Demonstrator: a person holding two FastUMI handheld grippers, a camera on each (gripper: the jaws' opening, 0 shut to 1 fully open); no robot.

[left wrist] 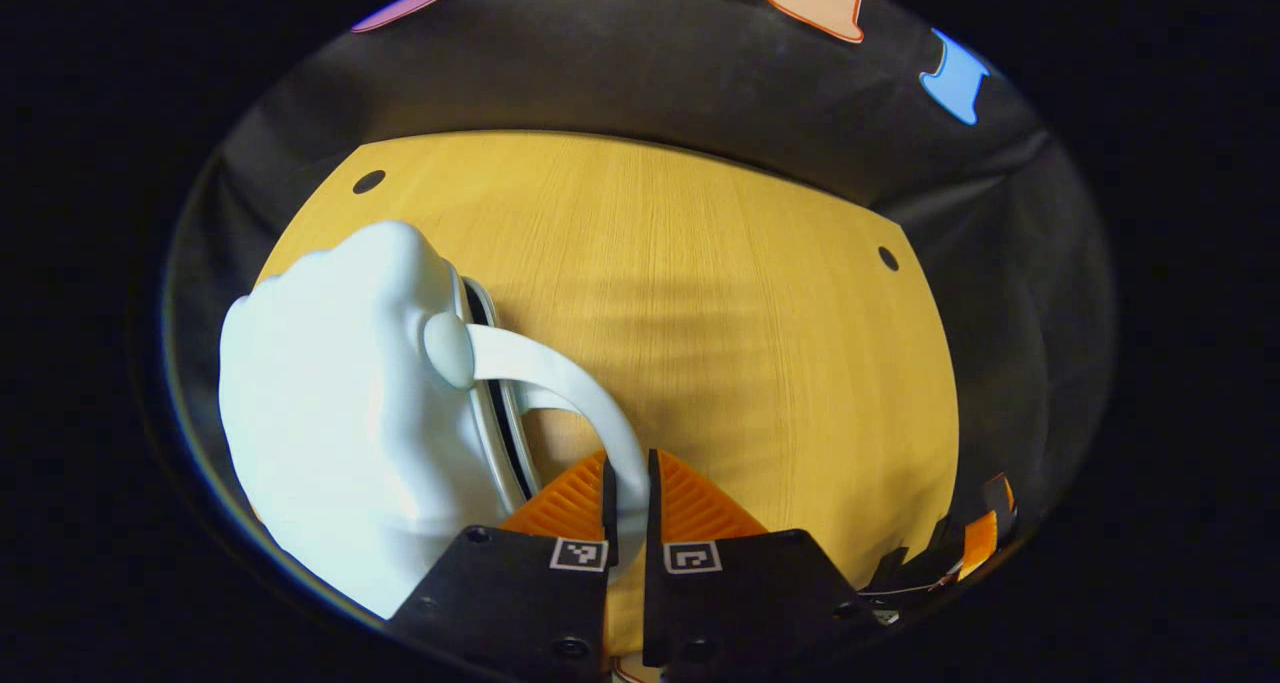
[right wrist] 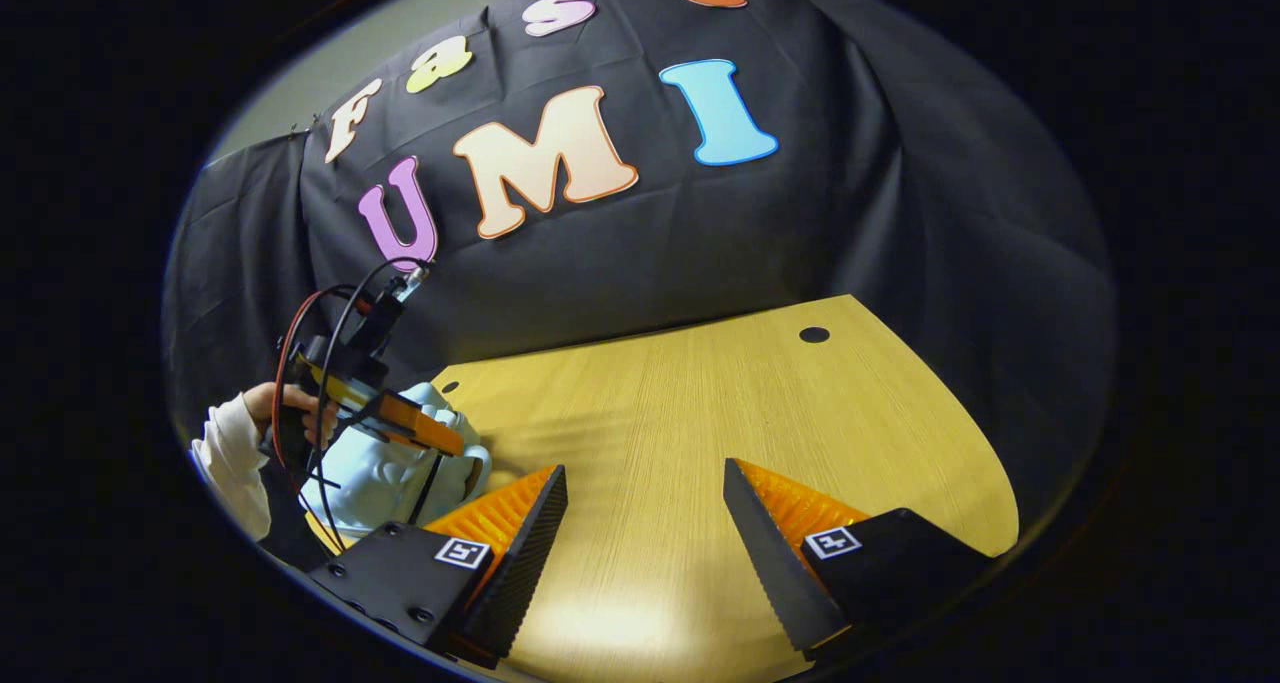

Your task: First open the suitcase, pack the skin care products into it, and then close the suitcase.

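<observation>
1. Left gripper (left wrist: 628,508) is pinched nearly closed on the suitcase handle (left wrist: 560,383), both fingers pressing on the white loop low down near the tips
2. Suitcase (left wrist: 330,433) is a small pale, moulded case, upright on the wooden table (left wrist: 720,313), at the left in the left gripper view; the seam beside the handle looks shut or only just cracked, can't tell which
3. Right gripper (right wrist: 645,518) has its jaws wide apart, holding nothing, hovering over bare tabletop (right wrist: 700,413), well apart from the case
4. In the right gripper view the left gripper (right wrist: 400,418) and a hand (right wrist: 295,408) sit on top of the suitcase (right wrist: 385,478) at far left
5. No skin care products seen in these pictures
6. Step judged: positioning or steadying the case by its handle, ahead of opening
7. To do it well: keep the pinch centred so the handle doesn't slip sideways, move slowly without tipping, bring the right gripper over to brace the shell before working the seam
</observation>
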